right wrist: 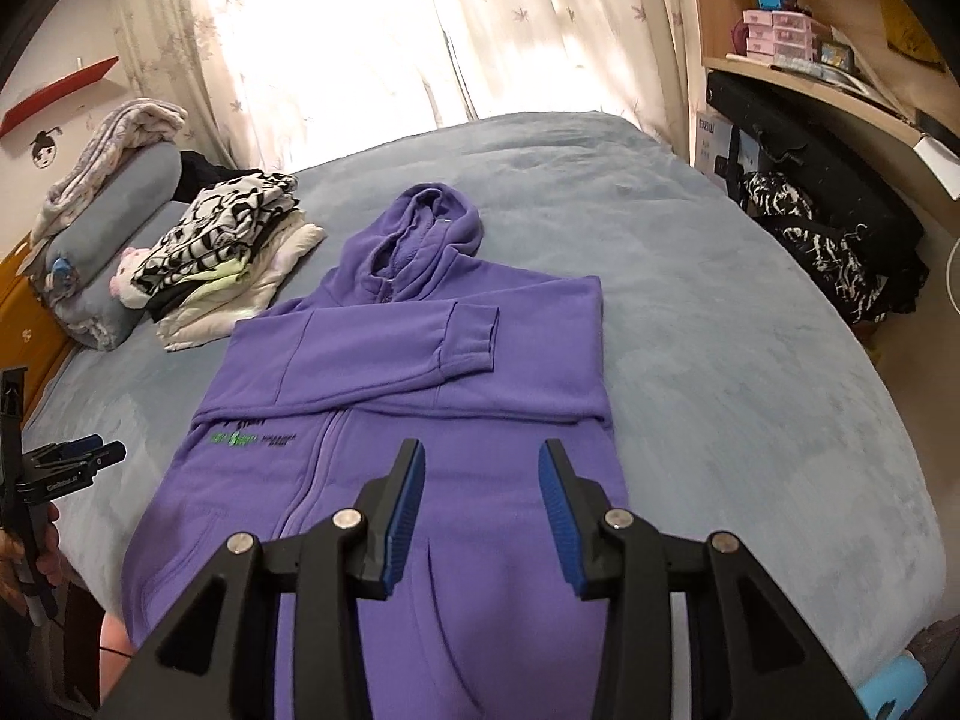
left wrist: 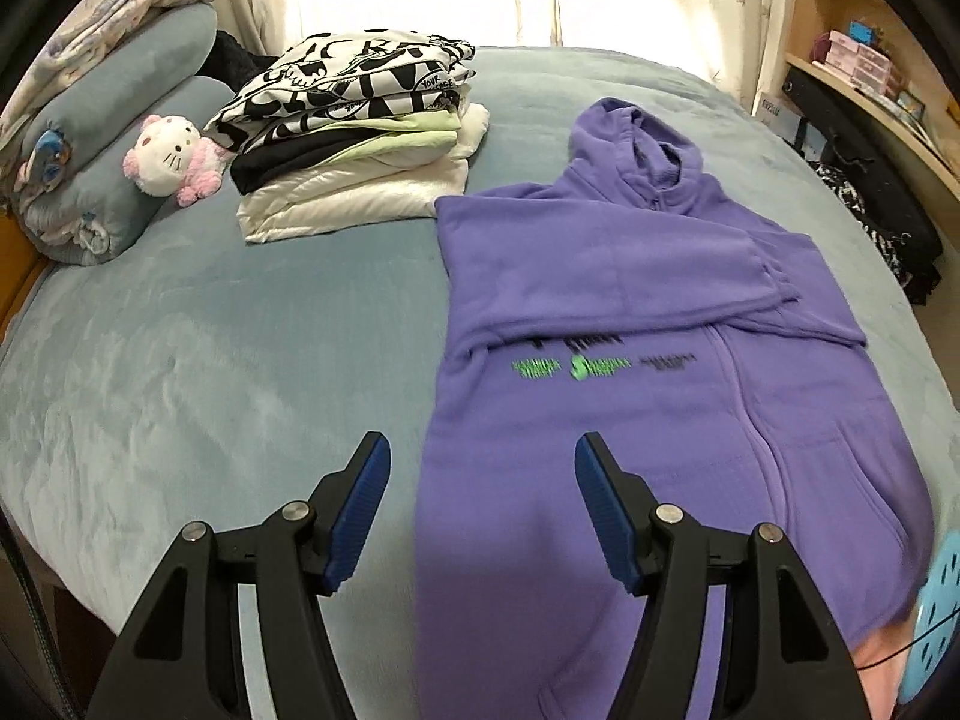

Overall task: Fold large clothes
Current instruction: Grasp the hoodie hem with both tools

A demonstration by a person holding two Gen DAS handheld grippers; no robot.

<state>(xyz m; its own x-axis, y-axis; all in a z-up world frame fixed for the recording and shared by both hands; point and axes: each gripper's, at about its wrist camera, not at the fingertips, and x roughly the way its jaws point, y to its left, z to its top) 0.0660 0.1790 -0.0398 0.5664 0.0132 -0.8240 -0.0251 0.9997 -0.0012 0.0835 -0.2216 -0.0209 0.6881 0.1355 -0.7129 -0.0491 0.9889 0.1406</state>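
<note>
A purple zip hoodie (left wrist: 660, 300) (right wrist: 420, 360) lies flat and front up on the blue-grey bed (left wrist: 210, 360) (right wrist: 750, 390). Its hood points toward the curtains, and both sleeves are folded across the chest. My left gripper (left wrist: 483, 450) hovers open above the hoodie's lower left edge with nothing between its blue pads. Its blue tips (right wrist: 90, 447) also show at the left edge of the right wrist view, held by a hand. My right gripper (right wrist: 483, 456) hangs open above the hoodie's lower right part, near the pocket, and holds nothing.
A stack of folded clothes (left wrist: 360, 138) (right wrist: 228, 252) sits beyond the hoodie's left shoulder, with a pink-and-white plush toy (left wrist: 168, 156) and rolled bedding (left wrist: 120, 120) beside it. Wooden shelves (right wrist: 810, 30) and a black patterned bag (right wrist: 828, 240) stand off the bed's right side.
</note>
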